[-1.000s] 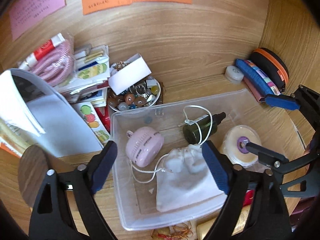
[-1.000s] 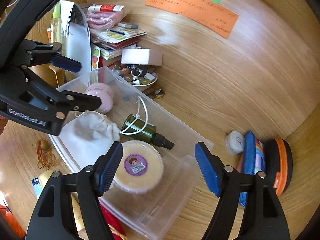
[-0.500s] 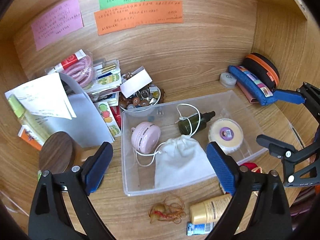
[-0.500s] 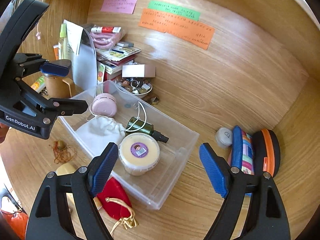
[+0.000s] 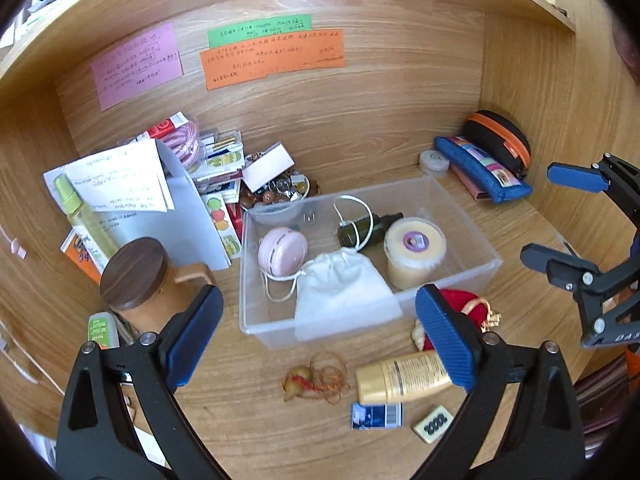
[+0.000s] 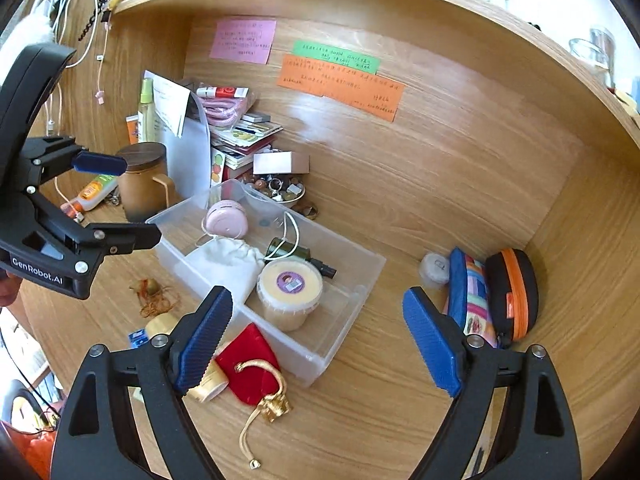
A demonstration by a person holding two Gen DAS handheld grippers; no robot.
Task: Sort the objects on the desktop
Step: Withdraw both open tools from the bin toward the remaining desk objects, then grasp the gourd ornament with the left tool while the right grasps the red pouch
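Note:
A clear plastic bin sits mid-desk. It holds a pink round fan, a white drawstring pouch, a dark green bottle and a cream tub. In front of it lie a red pouch, a gold tube and a small gourd charm. My left gripper is open and empty, above the desk in front of the bin. My right gripper is open and empty, over the bin's near right corner.
A wooden-lidded mug, papers and a book stack and a bowl of beads stand at the left back. A blue pencil case, an orange-trimmed case and a small white jar are at the right. Small cards lie near the front.
Both grippers have pulled back and up from the bin, so more of the desk shows. The cream tub stays in the bin. Both stay open.

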